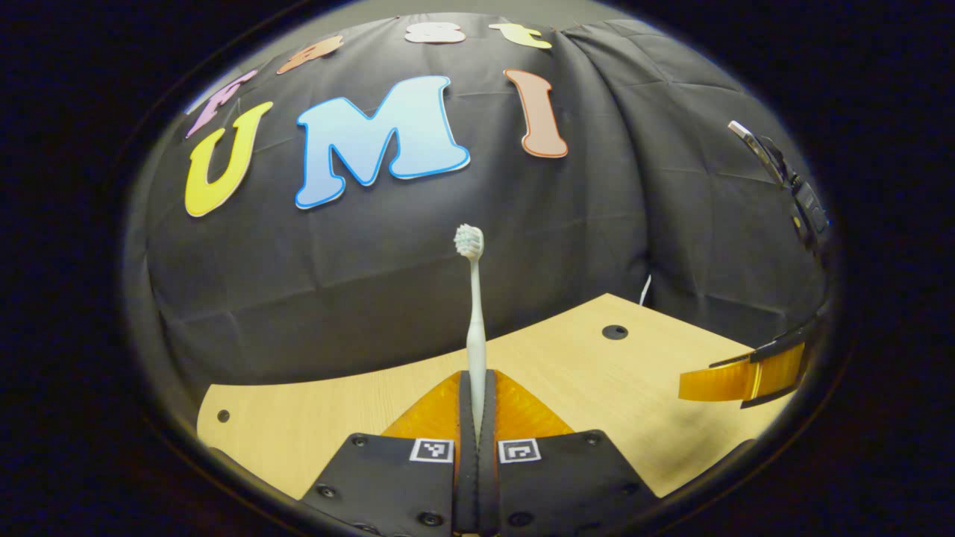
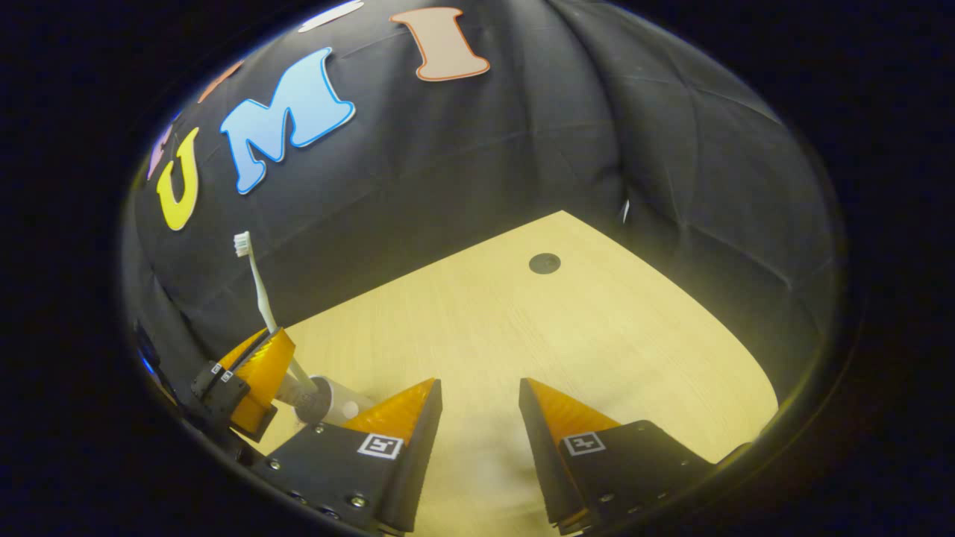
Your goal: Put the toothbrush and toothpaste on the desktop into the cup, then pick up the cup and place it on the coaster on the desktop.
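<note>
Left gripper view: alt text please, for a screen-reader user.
The left gripper is shut on a toothbrush, held upright, bristles up, above a wooden desktop. The right gripper pokes in at the right edge.

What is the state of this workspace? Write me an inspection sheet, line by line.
Surface: light wooden desktop with a dark round cap set in it.
Job's things: toothbrush held upright, bristles up; pale cylinder under it, cup or tube cannot be told.
Clutter: nothing seen.
Grippers: left gripper shut on the toothbrush handle; right gripper open over bare desktop, holding nothing.
Cables: thin white strip at the desk's far edge, cannot tell whether it is a cable.
Surroundings: black cloth wall behind the desk.
</note>
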### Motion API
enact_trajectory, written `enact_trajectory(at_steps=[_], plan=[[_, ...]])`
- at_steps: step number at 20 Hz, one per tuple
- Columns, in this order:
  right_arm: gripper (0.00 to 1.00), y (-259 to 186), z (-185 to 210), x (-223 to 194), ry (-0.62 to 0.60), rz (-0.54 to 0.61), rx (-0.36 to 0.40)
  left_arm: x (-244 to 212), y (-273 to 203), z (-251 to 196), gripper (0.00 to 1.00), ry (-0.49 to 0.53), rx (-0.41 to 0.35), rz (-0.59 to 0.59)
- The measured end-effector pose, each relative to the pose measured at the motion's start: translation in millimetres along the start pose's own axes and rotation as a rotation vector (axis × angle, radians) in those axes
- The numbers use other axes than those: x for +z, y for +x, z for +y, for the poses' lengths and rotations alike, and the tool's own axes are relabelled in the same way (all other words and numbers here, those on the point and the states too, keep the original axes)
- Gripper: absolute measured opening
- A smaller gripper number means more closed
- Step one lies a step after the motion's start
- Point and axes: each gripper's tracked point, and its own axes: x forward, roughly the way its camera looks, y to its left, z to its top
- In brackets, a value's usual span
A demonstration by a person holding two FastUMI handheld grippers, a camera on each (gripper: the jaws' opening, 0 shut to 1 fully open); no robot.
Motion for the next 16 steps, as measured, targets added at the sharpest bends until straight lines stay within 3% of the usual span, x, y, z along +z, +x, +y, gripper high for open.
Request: enact_trajectory(at_steps=[7,16], plan=[[0.63,1.6,-9.6,-5.7,0.015,0.016,-0.009,13.2,-8.8,-21.0,0.08,-0.006,-0.031,-0.034],[0.63,1.8,-10.4,-8.3,0.019,0.028,-0.006,-2.0,-9.4,12.5,0.08,-0.001,0.065,-0.029]])
